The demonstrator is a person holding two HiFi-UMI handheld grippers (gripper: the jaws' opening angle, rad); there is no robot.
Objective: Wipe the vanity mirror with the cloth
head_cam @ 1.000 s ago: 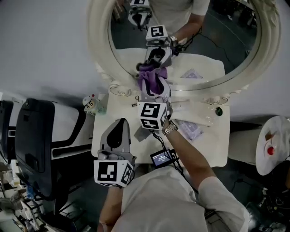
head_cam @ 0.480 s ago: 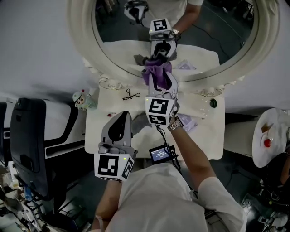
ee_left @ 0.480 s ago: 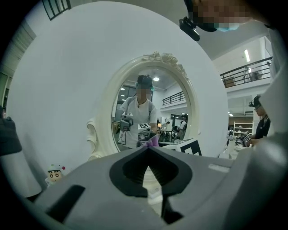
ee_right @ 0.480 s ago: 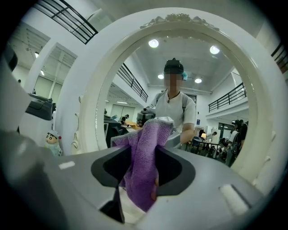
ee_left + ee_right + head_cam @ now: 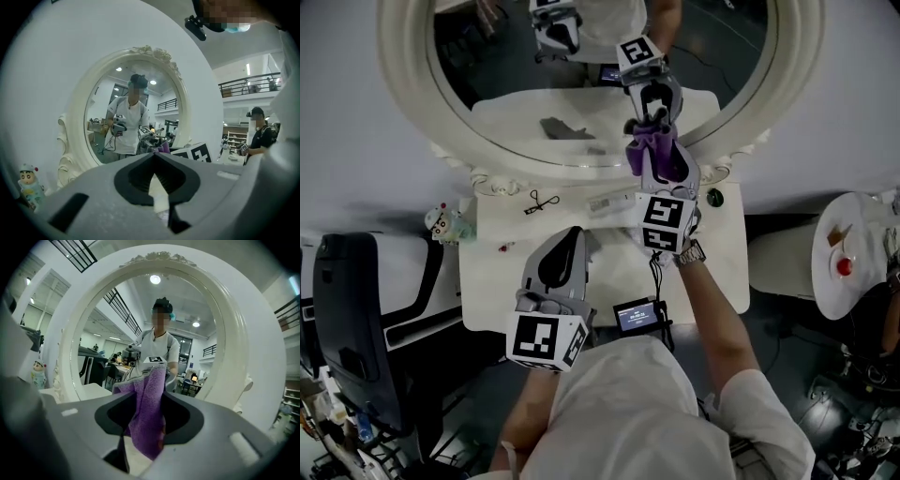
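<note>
Cloth point(image 5: 147, 418) looks soft and floppy, right gripper point(image 5: 654, 150) pinches its bunched middle, left gripper point(image 5: 153, 157) is closed on nothing.

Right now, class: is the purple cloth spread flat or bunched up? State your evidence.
Bunched up. The purple cloth hangs in folds, pinched between the shut jaws of the right tool.

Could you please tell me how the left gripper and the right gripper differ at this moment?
The right gripper is shut on the purple cloth; the left gripper is shut on nothing. The right gripper is up at the mirror; the left gripper hangs back over the table. Both carry marker cubes.
</note>
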